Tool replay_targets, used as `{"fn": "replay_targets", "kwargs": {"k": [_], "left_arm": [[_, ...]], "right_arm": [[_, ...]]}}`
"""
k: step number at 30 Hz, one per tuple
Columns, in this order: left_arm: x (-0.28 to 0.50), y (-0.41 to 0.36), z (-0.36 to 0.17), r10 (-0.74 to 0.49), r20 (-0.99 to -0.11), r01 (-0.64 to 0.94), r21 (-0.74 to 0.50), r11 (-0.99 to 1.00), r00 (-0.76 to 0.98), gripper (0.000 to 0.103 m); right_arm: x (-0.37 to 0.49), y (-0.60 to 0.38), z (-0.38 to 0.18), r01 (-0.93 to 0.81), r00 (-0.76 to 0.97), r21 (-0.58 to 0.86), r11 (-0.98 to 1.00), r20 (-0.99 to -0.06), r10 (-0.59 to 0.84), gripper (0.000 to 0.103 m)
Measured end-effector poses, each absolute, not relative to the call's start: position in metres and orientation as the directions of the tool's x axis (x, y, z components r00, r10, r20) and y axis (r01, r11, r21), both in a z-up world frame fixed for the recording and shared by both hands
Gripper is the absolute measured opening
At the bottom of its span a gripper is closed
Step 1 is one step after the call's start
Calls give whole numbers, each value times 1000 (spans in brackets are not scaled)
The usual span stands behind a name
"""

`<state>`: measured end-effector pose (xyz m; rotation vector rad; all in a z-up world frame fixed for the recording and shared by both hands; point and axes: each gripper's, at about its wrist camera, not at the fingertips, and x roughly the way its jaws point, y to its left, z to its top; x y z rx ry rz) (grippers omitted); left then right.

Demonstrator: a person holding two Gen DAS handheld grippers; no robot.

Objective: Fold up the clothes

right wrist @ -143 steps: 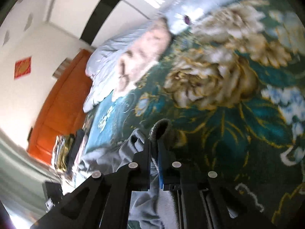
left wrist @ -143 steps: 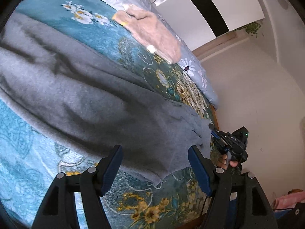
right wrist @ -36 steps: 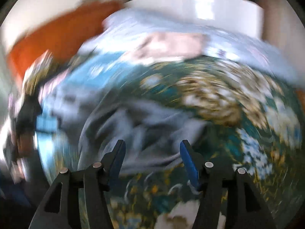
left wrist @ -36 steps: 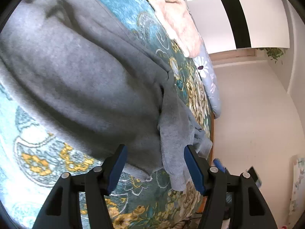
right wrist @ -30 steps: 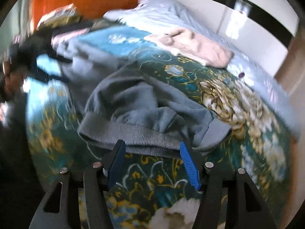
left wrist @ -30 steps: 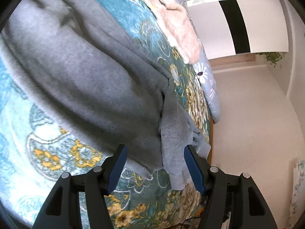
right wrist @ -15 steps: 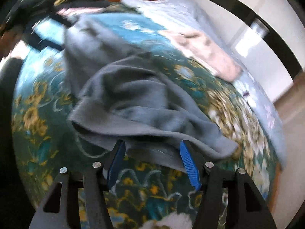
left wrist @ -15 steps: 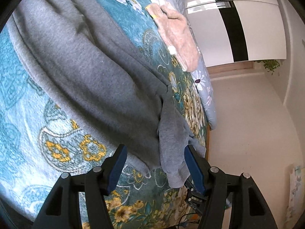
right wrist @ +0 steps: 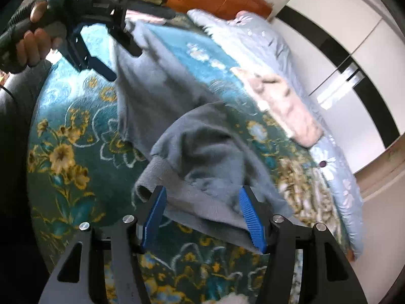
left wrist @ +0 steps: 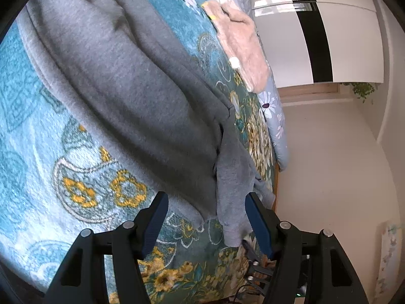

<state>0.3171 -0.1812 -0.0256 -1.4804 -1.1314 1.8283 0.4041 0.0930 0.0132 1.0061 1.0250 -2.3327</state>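
Nearest the right wrist view, the right hand-held gripper (right wrist: 202, 217) stood with its jaws well apart and nothing pinched; the rumpled, ribbed end of the grey sweatshirt (right wrist: 202, 157) lay just beyond its blue pads (right wrist: 250, 217), not touched by them. In the left wrist view, the left hand-held gripper (left wrist: 206, 221) was likewise spread and empty, poised over the garment's near edge where a loose flap (left wrist: 233, 190) hung toward the bed's side.

The sweatshirt lay on the floral bedspread (left wrist: 83, 172), partly spread out (one long stretch smooth, the end under the right gripper heaped and creased). Farther along the bed, well apart from it, lay a pink garment (right wrist: 286, 106), and beyond that pale blue bedding (right wrist: 253, 35) against a white wardrobe (left wrist: 341, 38).

Judgement: the step in hand appeared to be repositioning between folds, with both tools free and lining up on fresh grip points. The fold looked barely begun.

The next move would call for each gripper to descend onto an edge, close on a single layer of cloth, and draw the heaped end flat before carrying it over the body.
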Motion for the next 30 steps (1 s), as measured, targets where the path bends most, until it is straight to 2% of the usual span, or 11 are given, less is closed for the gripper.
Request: {"fn": "replay_targets", "kwargs": {"k": [7,16,17,18,19,20,22,24,27,28,30], "left_arm": [[316,-190,-26,811,-508,114,-860,-498,-290,68],[319,-184,-21,811,-516,90,-854,-513,-274,68],[320,-186,-21,811,-516,91,-854,-512,-277,69],[320,-187,-21,810,-515,91,-854,-512,-280,69],[320,-189,-20,809,-514,92,-855,-511,-283,69],[320,-191,-21,809,-514,94,-855,-510,-285,69],[321,-193,-23,808,-514,100,-855,-509,-287,69],[321,-196,-24,808,-515,106,-855,-508,-287,69],[320,-196,-27,809,-516,113,-855,-506,-281,69],[320,-196,-27,811,-515,111,-856,-506,-279,69],[320,-194,-25,813,-513,100,-856,-507,-274,69]], "right_arm": [[412,92,8,640,-612,-437,-632,-787,-75,61],[390,68,-5,559,-671,-458,-692,-739,-53,61],[388,65,-3,565,-663,-437,-700,-746,-69,54],[384,65,0,586,-627,-375,-718,-771,-109,32],[378,69,5,611,-565,-268,-745,-807,-173,18],[368,79,13,608,-495,-121,-785,-830,-256,11],[354,109,31,563,-395,191,-804,-793,-465,9],[341,146,50,497,-323,509,-703,-643,-694,8],[326,205,72,422,-354,736,-529,-403,-844,8],[317,222,71,376,-388,755,-538,-399,-831,8],[295,257,57,234,-465,711,-664,-518,-718,8]]}}
